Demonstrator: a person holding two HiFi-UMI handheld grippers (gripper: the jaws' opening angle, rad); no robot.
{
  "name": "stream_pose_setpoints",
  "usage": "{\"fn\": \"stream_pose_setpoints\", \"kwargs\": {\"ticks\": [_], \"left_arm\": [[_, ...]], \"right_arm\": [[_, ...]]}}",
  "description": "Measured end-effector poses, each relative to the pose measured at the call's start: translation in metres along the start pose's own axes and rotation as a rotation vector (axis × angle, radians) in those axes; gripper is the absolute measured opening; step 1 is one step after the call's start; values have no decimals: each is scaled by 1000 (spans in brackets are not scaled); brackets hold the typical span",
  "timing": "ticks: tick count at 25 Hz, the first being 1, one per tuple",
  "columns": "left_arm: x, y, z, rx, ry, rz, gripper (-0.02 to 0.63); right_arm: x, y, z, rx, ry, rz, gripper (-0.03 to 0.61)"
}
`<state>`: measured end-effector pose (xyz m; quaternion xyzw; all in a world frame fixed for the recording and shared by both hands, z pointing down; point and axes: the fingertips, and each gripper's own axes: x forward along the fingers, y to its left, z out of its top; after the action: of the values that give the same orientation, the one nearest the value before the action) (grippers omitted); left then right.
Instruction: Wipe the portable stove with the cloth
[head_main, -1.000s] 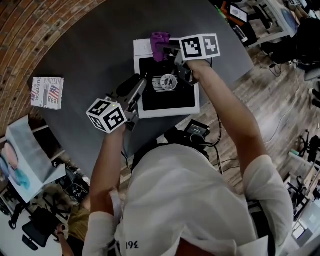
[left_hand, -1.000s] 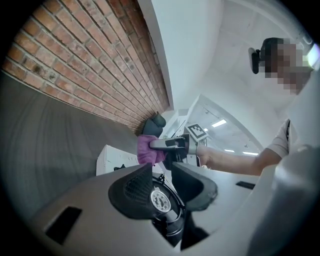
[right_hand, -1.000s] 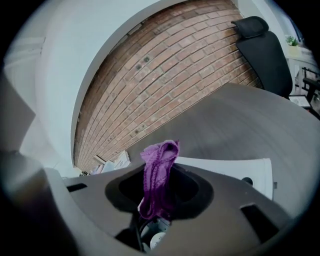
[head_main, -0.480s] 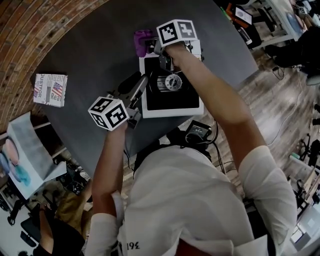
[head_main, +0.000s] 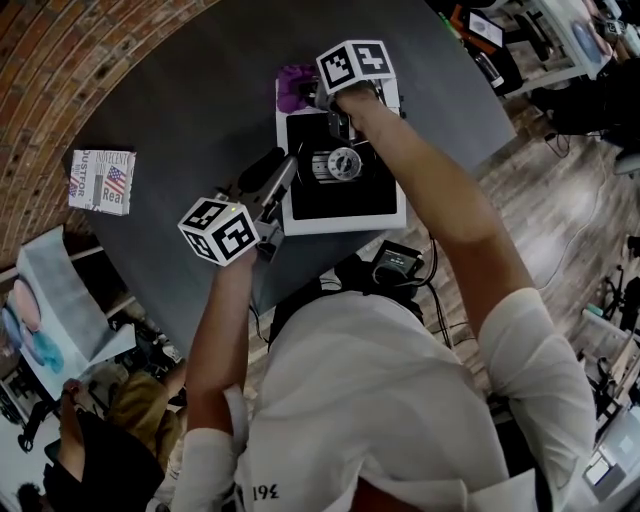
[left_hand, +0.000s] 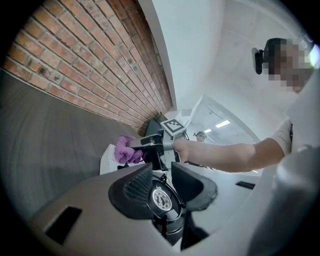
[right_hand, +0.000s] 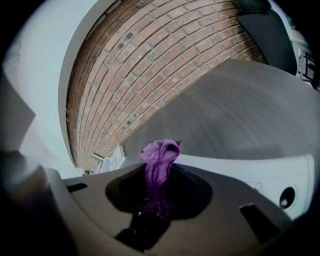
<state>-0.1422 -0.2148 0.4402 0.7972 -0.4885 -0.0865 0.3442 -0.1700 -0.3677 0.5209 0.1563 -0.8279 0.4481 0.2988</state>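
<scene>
left gripper (left_hand: 161, 171): jaws spread, nothing between, by near-left edge of portable stove (head_main: 340, 222)
stove: white, black top, burner (head_main: 343, 162) in the middle, on grey table (head_main: 200, 100)
right gripper (right_hand: 156, 192): pinching purple cloth (right_hand: 160, 152)
cloth: at stove's far-left corner

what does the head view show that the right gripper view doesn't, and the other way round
Only the head view: the left gripper at the left edge of the white stove, the round burner in its black top, and the person's arms.
Only the right gripper view: the right gripper with its jaws shut on the purple cloth, which bunches up out of them.
Both: the cloth, the stove, the grey table and the brick wall.
</scene>
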Motion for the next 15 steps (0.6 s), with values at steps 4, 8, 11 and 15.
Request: {"fn": "stream_pose_setpoints", "kwargs": {"ticks": [4, 8, 11, 15], "left_arm": [[5, -5, -2, 5, 8, -9, 115], [8, -10, -5, 7, 18, -17, 114], [8, -13, -7, 9, 22, -18, 114], [9, -16, -9, 12, 22, -20, 115]], "right_arm": [[-9, -7, -6, -14, 6, -4, 118], [-15, -10, -11, -27, 13, -4, 118], [-20, -13, -16, -40, 23, -7, 118], [-26, -15, -22, -57, 29, -13, 117]]}}
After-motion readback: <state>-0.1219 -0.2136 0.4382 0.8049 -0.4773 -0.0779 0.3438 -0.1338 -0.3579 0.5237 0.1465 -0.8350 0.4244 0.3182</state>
